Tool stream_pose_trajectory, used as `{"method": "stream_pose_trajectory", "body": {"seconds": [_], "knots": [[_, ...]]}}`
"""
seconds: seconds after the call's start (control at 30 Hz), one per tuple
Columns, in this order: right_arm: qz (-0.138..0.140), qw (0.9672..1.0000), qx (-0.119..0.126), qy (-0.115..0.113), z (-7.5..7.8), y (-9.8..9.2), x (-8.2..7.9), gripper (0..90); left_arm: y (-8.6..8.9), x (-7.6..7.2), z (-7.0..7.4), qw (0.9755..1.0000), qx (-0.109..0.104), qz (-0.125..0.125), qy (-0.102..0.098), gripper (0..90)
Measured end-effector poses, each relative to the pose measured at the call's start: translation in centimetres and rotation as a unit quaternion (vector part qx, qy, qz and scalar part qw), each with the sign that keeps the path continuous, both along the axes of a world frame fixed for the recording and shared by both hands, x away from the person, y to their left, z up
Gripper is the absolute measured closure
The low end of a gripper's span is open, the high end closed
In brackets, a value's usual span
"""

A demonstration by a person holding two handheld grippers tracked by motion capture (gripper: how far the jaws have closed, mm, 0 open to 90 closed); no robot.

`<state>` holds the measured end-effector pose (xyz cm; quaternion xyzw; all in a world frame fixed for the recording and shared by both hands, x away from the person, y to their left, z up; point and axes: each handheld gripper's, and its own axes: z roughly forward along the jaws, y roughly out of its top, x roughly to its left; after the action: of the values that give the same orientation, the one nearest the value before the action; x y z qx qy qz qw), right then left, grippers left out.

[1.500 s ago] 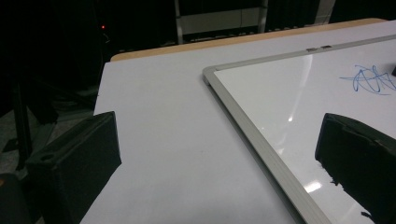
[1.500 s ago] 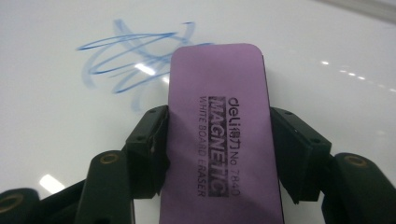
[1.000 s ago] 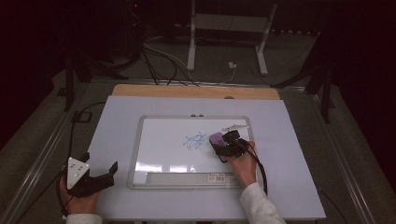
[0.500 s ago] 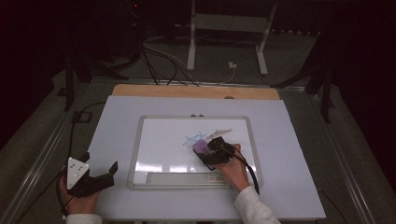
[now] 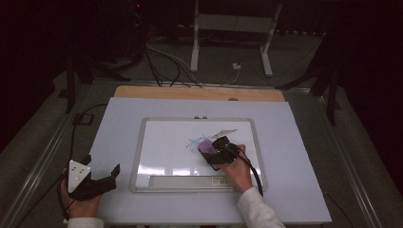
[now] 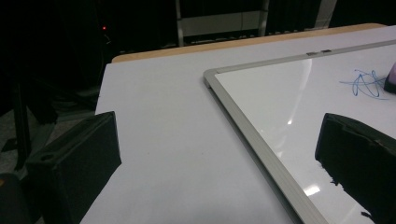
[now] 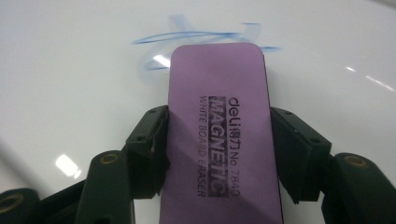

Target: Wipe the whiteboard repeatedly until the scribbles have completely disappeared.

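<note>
The purple eraser [image 7: 222,135], a rounded block printed "MAGNETIC WHITE BOARD ERASER", lies on the whiteboard [image 5: 161,142] against blue scribbles [image 7: 196,39], clamped in the right gripper [image 7: 219,140] fingers. The left gripper [image 5: 95,183] fingers stand apart over the worktop [image 5: 123,114].

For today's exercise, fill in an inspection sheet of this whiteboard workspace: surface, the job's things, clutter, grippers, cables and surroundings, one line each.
Surface: pale table top with a wooden strip along its far edge.
Job's things: whiteboard lying flat; blue scribble on it; purple eraser pressed on the board at the scribble's edge.
Clutter: nothing seen on the table top.
Grippers: right gripper shut on the eraser, jaws clamping its long sides; left gripper open, resting on the table left of the board.
Cables: one trails from each gripper; a black cable runs off the table's left edge; more lie on the floor beyond.
Surroundings: dark room, white stand legs behind the table.
</note>
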<state>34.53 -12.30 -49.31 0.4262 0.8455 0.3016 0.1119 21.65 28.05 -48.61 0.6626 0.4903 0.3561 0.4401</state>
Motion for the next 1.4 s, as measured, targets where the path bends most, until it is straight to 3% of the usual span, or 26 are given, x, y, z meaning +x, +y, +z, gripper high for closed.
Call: {"method": "stream_pose_trajectory", "body": {"seconds": [0.07,0.17,0.3,0.43,0.6,0.8,0.9,1.0,1.13,1.27,1.33,1.4], "knots": [[0.022,0.9997,-0.006,-0.001,0.1,0.7,-0.3,41.1,0.1,0.0,0.0,1.0,0.0,0.001,0.0,0.8],[0.021,0.9998,-0.003,0.005,0.1,0.6,-0.1,41.1,0.1,-0.1,0.0,1.0,-0.001,0.002,-0.001,0.9],[-0.033,0.9994,-0.007,-0.003,0.0,-0.6,0.9,41.2,0.1,-0.1,0.0,1.0,-0.002,0.001,-0.001,0.9],[-0.08,0.9964,-0.023,-0.014,0.1,-1.6,1.7,41.2,0.2,-0.1,0.0,1.0,-0.002,0.002,-0.001,0.8],[-0.092,0.995,-0.035,-0.02,0.2,-1.5,1.8,41.2,0.1,0.0,0.0,1.0,-0.001,0.001,-0.001,0.8],[-0.016,0.9998,-0.015,-0.001,0.1,0.9,0.6,41.2,0.0,0.0,0.0,1.0,0.0,0.0,-0.001,0.9],[0.025,0.9997,-0.005,0.006,0.1,2.4,-0.2,41.2,0.1,0.0,0.0,1.0,-0.002,0.002,-0.002,0.9],[0.032,0.9994,-0.009,0.008,0.2,2.7,-0.2,41.2,0.2,-0.1,0.0,1.0,-0.004,0.003,-0.002,0.8],[-0.011,0.9998,-0.014,0.0,0.1,1.4,0.8,41.2,0.2,0.0,0.0,1.0,-0.004,0.002,-0.002,0.9],[-0.075,0.997,-0.019,-0.006,0.1,-0.1,1.9,41.2,0.2,0.0,0.0,1.0,-0.004,0.002,-0.002,0.8],[-0.083,0.9963,-0.02,-0.002,0.1,0.0,2.0,41.2,0.1,0.0,0.0,1.0,-0.001,0.001,0.0,0.8],[-0.071,0.9967,-0.037,-0.015,0.2,0.7,1.6,41.2,0.0,0.0,0.0,1.0,-0.001,0.0,0.0,0.8]]}}
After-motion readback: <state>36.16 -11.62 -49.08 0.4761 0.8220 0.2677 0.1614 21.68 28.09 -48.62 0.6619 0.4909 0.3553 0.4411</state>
